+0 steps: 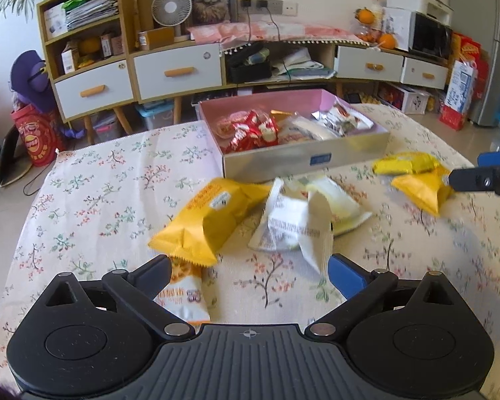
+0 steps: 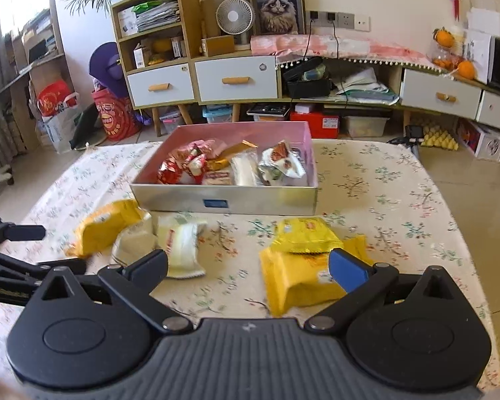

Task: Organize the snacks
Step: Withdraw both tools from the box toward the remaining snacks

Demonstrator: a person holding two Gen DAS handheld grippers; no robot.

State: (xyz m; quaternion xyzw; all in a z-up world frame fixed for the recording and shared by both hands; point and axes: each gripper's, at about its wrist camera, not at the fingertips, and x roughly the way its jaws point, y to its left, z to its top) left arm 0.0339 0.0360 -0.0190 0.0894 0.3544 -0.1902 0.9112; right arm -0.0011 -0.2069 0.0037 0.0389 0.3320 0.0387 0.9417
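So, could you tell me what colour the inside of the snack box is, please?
Pink inside the box, with silver outer walls; the right wrist view shows it best.

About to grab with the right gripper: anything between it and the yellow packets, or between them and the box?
Nothing visible. The right gripper is open above the yellow packets; bare tablecloth lies between them and the box, whose near wall must be cleared.
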